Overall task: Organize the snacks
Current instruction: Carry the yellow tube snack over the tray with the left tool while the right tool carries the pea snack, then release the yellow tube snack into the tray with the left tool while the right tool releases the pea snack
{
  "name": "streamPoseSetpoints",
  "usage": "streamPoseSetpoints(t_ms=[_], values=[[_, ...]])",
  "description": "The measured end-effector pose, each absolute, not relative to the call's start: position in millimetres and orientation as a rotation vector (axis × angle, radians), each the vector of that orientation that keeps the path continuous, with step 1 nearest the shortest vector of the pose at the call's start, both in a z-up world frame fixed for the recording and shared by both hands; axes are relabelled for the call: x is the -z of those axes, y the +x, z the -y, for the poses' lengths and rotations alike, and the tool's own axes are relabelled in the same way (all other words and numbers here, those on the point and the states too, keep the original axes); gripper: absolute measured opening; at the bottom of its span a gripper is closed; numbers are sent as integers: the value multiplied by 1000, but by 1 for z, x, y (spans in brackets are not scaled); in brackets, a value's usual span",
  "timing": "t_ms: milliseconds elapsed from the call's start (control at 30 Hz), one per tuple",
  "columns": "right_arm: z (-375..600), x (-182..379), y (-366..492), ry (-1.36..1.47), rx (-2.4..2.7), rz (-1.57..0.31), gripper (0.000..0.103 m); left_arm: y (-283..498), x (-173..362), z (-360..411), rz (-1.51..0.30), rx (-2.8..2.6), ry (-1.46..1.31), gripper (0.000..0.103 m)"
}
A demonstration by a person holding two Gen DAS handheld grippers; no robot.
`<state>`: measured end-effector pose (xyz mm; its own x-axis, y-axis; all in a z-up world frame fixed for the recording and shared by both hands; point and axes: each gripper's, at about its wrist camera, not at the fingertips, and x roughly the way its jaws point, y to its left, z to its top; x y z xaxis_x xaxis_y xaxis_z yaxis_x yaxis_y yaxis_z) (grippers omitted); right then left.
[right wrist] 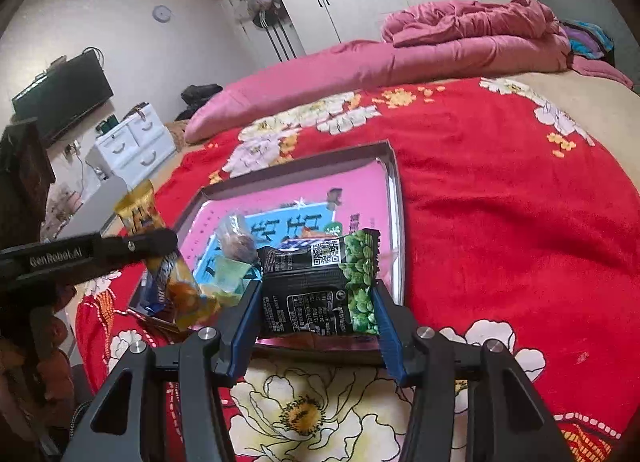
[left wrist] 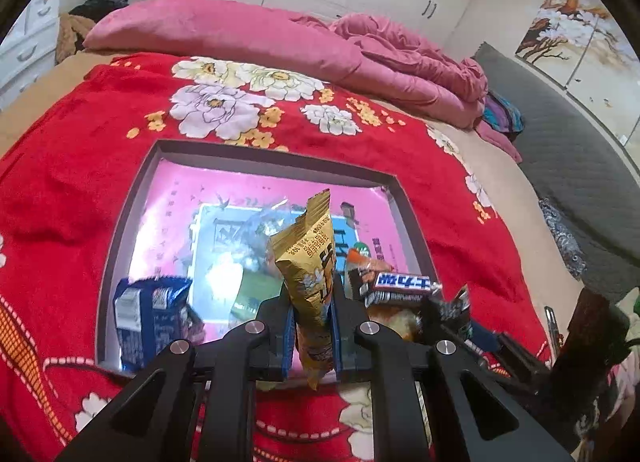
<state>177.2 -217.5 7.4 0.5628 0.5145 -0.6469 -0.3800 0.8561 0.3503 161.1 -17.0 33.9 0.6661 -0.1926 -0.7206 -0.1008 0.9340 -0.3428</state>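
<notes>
- Left wrist view: the left gripper point(left wrist: 313, 326) is clamped tight on a gold snack packet point(left wrist: 310, 262), which stands upright between its blue pads above the near edge of a pink-lined tray point(left wrist: 132, 197).
- The tray lies on a red floral blanket point(left wrist: 72, 165); inside it sit a blue biscuit pack point(left wrist: 150, 316) at the near left and a Snickers bar point(left wrist: 394, 286) at the near right.
- Right wrist view: the right gripper point(right wrist: 318, 302) holds its jaws partly apart, pressed against both sides of a black packet of green peas point(right wrist: 320, 282), just over the tray's point(right wrist: 394, 197) near right corner.
- The left gripper point(right wrist: 160, 242) enters from the left, carrying the gold snack packet point(right wrist: 138, 209) over the tray's left side.
</notes>
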Motion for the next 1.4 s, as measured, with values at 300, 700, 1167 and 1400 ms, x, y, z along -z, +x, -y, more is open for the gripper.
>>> streamPoseSetpoints(t_ms=[300,700,1167,1400], values=[[204,-4,178,159,-558,-820,53,177,-26,22,-853,69,-376,15],[194,0,179,137,-559,-802,59,181,-5,21,-915,65,-405,16],[199,-5,174,104,-515,-776,74,176,-12,22,-917,51,-375,41],[211,-1,176,133,-488,-788,74,171,-16,18,-914,42,-381,44]])
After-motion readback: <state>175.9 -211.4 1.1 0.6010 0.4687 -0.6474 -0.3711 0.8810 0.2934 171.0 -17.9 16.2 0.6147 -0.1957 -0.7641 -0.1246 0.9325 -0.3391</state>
